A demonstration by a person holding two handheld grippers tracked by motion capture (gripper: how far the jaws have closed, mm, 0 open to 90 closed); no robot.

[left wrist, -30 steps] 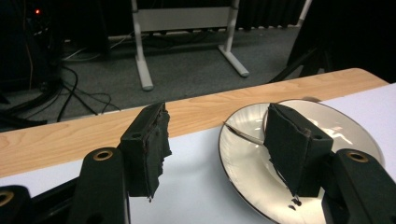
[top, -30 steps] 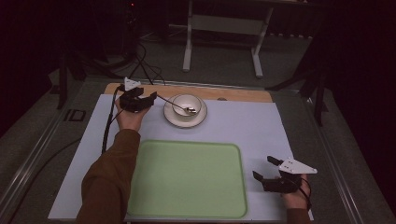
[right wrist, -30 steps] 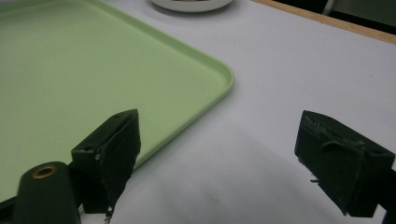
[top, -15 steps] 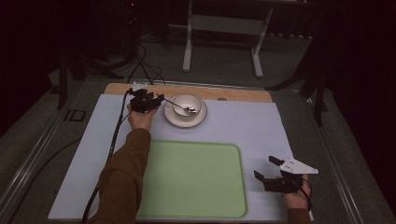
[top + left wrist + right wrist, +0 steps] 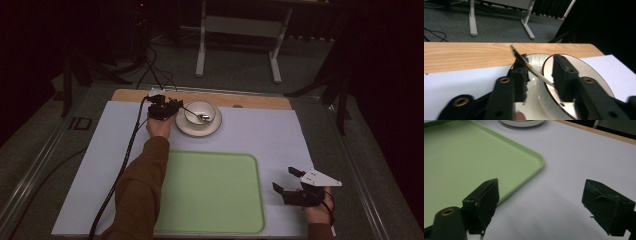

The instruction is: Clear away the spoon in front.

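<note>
Steel, so light, stiff and slick: a spoon [image 5: 194,113] in the white bowl [image 5: 212,112] on a plate [image 5: 200,132], far side of the table, left of centre. Scoop down in the bowl, long handle slanting up over the rim toward the far left. Best taken squarely at the raised handle end, against slipping. Left gripper [image 5: 175,106] astride that handle, jaws just closing, not yet pinching. Right gripper [image 5: 283,178] gaping, empty, near right beside the green tray [image 5: 210,200].
</note>
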